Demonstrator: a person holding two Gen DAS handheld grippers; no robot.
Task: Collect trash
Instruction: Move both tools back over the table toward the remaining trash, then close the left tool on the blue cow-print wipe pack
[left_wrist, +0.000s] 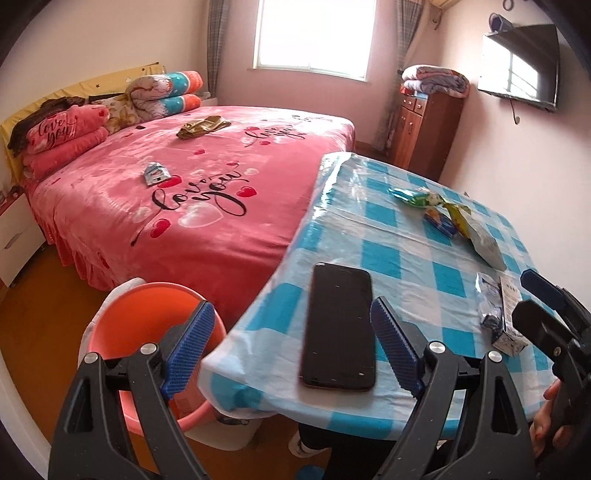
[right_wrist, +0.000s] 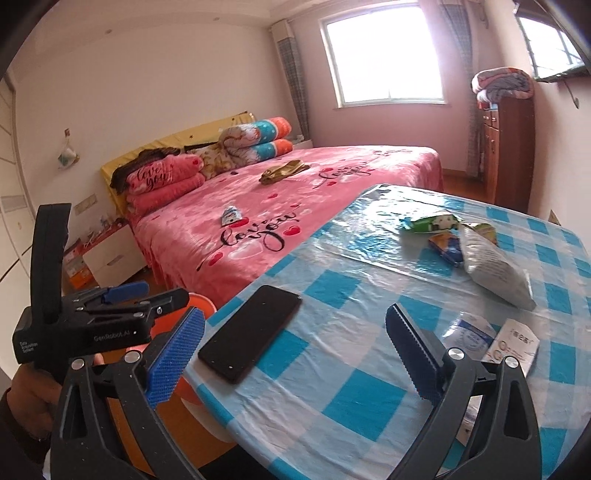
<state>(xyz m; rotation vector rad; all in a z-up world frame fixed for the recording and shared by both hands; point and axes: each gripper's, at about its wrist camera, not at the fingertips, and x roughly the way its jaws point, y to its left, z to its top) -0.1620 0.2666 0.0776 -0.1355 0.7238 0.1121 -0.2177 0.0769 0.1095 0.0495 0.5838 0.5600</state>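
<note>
Both our left gripper (left_wrist: 291, 347) and right gripper (right_wrist: 295, 356), bumpy blue jaws spread wide and holding nothing, tilt down over the checked table (right_wrist: 369, 398), where a flat black phone (left_wrist: 340, 326) lies near us and crinkly wrappers (right_wrist: 448, 236) lie farther back.

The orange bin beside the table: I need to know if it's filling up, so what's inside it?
Only the orange bin's bare inner wall shows, with no trash visible. The left gripper's finger and the table's edge hide its bottom, so what lies there cannot be told.
</note>
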